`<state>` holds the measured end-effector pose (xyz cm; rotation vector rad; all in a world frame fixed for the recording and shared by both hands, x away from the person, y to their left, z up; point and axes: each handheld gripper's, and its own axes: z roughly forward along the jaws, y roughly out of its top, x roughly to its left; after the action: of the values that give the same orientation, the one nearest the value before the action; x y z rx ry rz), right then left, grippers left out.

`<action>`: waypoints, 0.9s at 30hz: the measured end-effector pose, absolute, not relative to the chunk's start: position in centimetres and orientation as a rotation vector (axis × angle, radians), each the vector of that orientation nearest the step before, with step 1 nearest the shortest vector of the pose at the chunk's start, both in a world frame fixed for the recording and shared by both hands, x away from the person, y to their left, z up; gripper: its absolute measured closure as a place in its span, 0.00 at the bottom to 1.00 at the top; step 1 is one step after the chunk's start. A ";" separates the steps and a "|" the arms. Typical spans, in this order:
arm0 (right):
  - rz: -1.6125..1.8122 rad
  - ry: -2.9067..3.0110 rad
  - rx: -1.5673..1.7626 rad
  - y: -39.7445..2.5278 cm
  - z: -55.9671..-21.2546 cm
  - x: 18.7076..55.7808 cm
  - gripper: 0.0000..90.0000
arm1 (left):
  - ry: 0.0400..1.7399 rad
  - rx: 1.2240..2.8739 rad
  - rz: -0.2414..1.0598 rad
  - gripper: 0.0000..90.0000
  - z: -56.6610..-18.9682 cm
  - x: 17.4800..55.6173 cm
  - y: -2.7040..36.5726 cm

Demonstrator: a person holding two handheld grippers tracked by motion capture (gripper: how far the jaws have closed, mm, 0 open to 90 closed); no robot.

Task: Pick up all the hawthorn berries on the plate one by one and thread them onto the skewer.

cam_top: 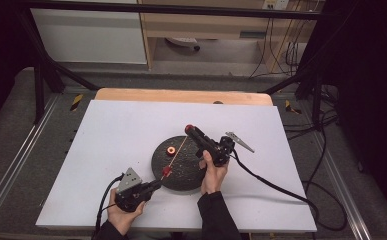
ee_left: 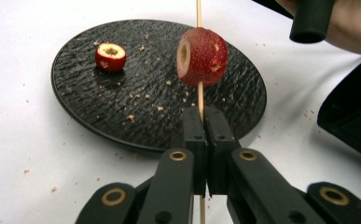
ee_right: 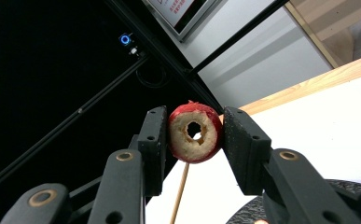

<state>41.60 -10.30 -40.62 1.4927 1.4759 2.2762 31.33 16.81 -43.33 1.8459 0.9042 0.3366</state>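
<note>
A thin wooden skewer (ee_left: 199, 95) is clamped in my left gripper (ee_left: 205, 123), which is shut on its lower end. A cored red fruit (ee_left: 202, 56) is threaded on it above the black round plate (ee_left: 136, 116). Another cored red fruit (ee_left: 110, 56) lies on the plate's far left. In the high view my left gripper (cam_top: 155, 185) is at the plate's (cam_top: 181, 175) near edge and the skewer (cam_top: 177, 153) slants up to my right gripper (cam_top: 190, 129). My right gripper (ee_right: 195, 135) is shut on a third cored fruit (ee_right: 195, 132), with the skewer's tip (ee_right: 180, 191) just below it.
The plate sits mid-table on a white board (cam_top: 111, 135), with crumbs scattered on and around it. A wooden strip (cam_top: 181, 95) runs along the far edge. Cables (cam_top: 281, 187) trail off to the right. A black metal frame (cam_top: 46, 70) surrounds the table.
</note>
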 end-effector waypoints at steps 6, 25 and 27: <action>2.285 1.476 1.500 -10.2 -40.7 41.5 0.69 | 0.917 1.843 0.339 0.99 -43.3 31.7 16.0; 2.276 1.534 1.505 -9.9 -41.1 40.9 0.69 | 0.931 1.809 0.321 0.99 -41.9 33.6 14.6; 2.277 1.539 1.507 -9.9 -41.1 40.9 0.69 | 0.928 1.812 0.324 0.99 -41.6 33.8 14.4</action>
<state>40.87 -9.92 -41.06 1.5071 1.5391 2.2771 33.83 14.41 -41.62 1.8124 0.9276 0.3244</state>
